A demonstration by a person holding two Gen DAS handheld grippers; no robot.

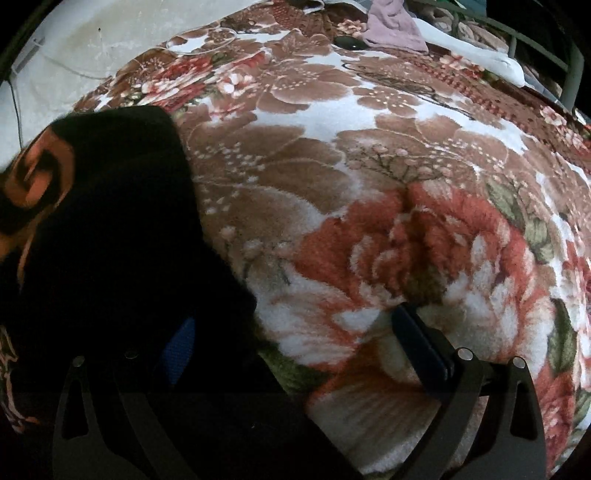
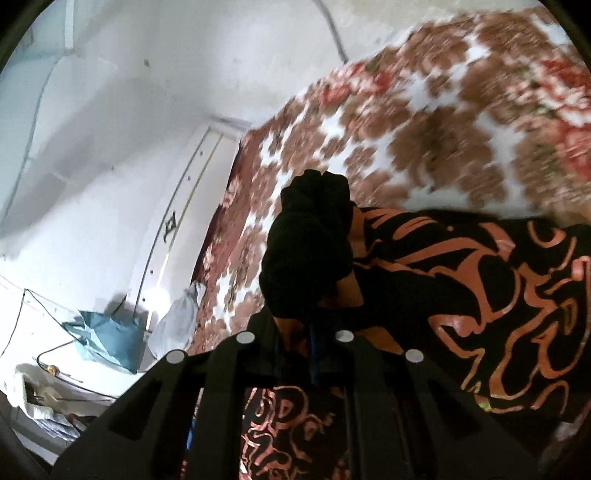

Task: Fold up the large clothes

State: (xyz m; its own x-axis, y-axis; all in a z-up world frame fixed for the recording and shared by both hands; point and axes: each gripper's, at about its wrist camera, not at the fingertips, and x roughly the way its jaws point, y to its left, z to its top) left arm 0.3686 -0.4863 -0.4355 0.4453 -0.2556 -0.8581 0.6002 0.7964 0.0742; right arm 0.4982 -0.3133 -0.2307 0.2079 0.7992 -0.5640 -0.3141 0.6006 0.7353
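The garment is black with orange swirl print. In the left wrist view it (image 1: 110,229) drapes over the left side and hides my left finger; the right finger (image 1: 421,343) stands clear over the floral blanket (image 1: 369,184). My left gripper (image 1: 295,332) is open. In the right wrist view my right gripper (image 2: 314,332) is shut on a bunched black fold of the garment (image 2: 310,251), which sticks up between the fingers. The rest of the garment (image 2: 480,295) spreads to the right over the blanket (image 2: 406,122).
A purple cloth (image 1: 391,26) and white fabric (image 1: 472,48) lie at the blanket's far edge. A white wall (image 2: 110,129) stands left, with a blue bag (image 2: 107,339), a white bag (image 2: 177,321) and cables below it.
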